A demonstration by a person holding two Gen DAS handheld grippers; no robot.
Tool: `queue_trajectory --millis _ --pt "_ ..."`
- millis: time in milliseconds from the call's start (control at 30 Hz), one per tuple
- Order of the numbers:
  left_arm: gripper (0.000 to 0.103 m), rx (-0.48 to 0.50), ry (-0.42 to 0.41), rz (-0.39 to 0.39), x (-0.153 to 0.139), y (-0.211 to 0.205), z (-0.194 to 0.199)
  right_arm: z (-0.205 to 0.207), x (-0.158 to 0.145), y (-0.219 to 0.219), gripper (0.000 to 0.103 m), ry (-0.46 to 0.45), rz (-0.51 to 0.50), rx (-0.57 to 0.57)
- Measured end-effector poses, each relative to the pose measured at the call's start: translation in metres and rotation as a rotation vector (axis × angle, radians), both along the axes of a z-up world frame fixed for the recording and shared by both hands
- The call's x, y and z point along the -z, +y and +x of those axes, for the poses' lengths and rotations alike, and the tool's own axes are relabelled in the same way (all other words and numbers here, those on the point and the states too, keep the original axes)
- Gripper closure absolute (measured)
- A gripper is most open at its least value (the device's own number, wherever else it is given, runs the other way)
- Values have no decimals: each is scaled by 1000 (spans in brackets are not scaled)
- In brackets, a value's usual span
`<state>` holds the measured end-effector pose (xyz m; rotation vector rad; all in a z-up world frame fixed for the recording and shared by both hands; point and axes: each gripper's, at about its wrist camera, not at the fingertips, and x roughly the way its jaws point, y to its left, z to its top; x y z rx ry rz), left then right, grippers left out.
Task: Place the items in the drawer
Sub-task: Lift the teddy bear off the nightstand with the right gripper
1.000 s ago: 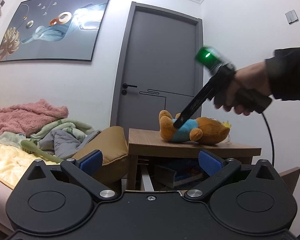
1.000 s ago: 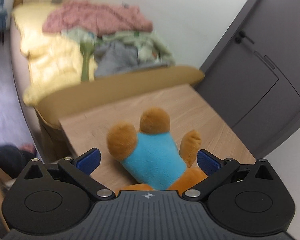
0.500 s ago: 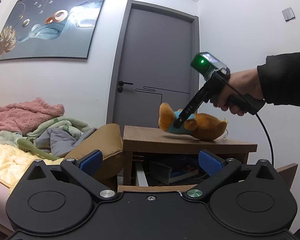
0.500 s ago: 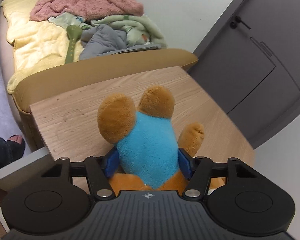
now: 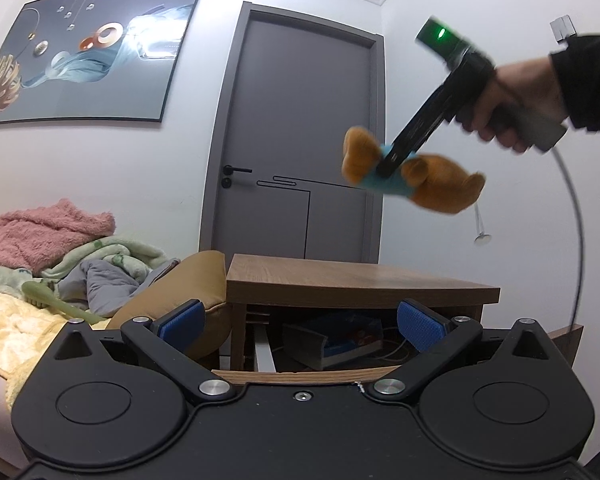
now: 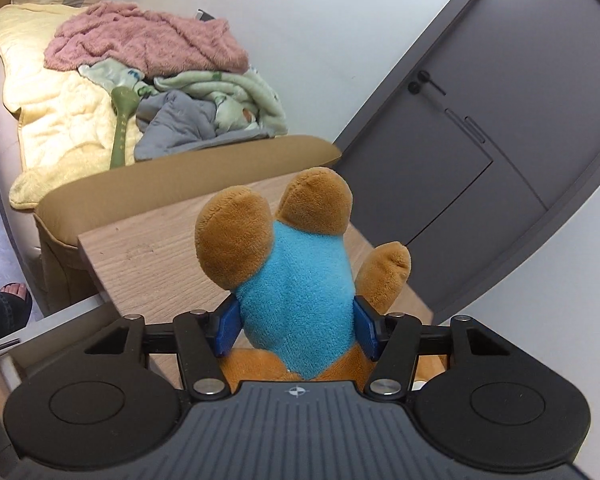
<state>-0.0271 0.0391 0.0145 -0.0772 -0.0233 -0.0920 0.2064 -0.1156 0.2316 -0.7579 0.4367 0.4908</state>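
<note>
My right gripper (image 6: 296, 332) is shut on a brown plush toy with a blue shirt (image 6: 300, 280) and holds it in the air above the wooden nightstand (image 6: 152, 264). In the left wrist view the plush toy (image 5: 416, 180) hangs well above the nightstand top (image 5: 356, 284), held by the right gripper (image 5: 392, 160). My left gripper (image 5: 300, 320) is open and empty, in front of the open drawer (image 5: 300, 376) below the nightstand top. A book (image 5: 340, 340) lies inside the drawer.
A bed (image 5: 28, 320) with a pink blanket, clothes and a green brush stands to the left; its tan footboard (image 5: 188, 292) touches the nightstand. A grey door (image 5: 300, 152) is behind. A person's foot (image 6: 12, 300) is on the floor at left.
My right gripper shut on the plush toy and lifted it off the nightstand top. My left gripper moved lower, toward the drawer front.
</note>
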Motion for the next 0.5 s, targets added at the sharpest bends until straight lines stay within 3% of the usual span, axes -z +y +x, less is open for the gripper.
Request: queue_trajectory --millis 233,500 --pt "1 -4 -7 -8 0 4 -5 -42 -20 -8 42 -5 -9 -5" --pt "1 -11 -21 -10 0 10 -15 -80 6 -7 41 90 -32 -34"
